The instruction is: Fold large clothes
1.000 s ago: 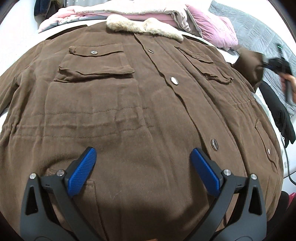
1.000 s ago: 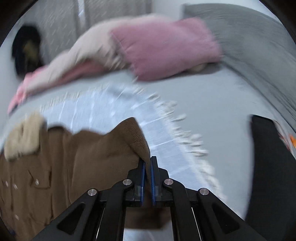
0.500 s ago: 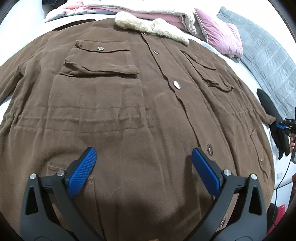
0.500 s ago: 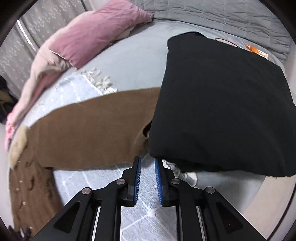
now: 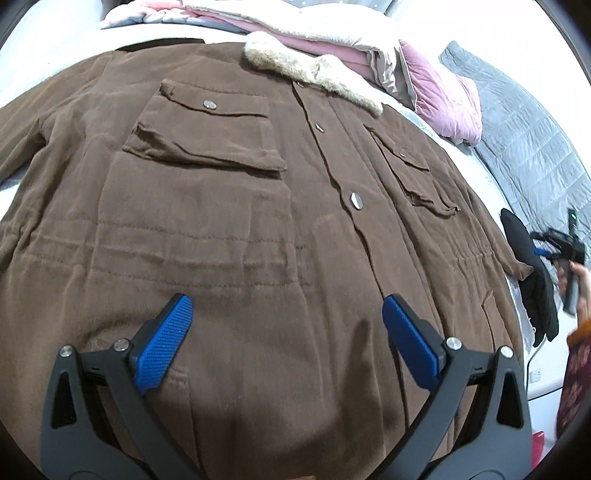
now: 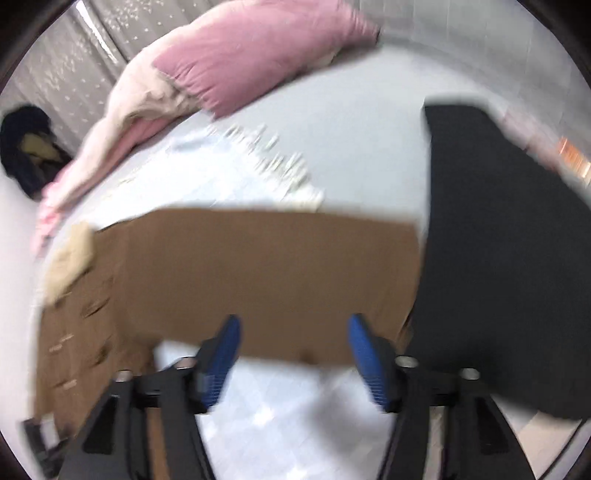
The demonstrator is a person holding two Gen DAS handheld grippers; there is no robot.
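A pink pillow lies on the bed by a heap of pink and cream bedding. A grey quilt is at the far side. A black cushion sits near it. Dark clothes are in the corner.

Two round fisheye views with dark corners, both bending straight lines strongly toward the rim. The left wrist view is sharp and evenly lit by soft indoor light; the white bed at top left glares almost to blank, and a soft shadow darkens the brown coat at bottom centre. The right wrist view is heavily motion-blurred: the coat's sleeve, the pink pillow and a black cushion smear at their edges.
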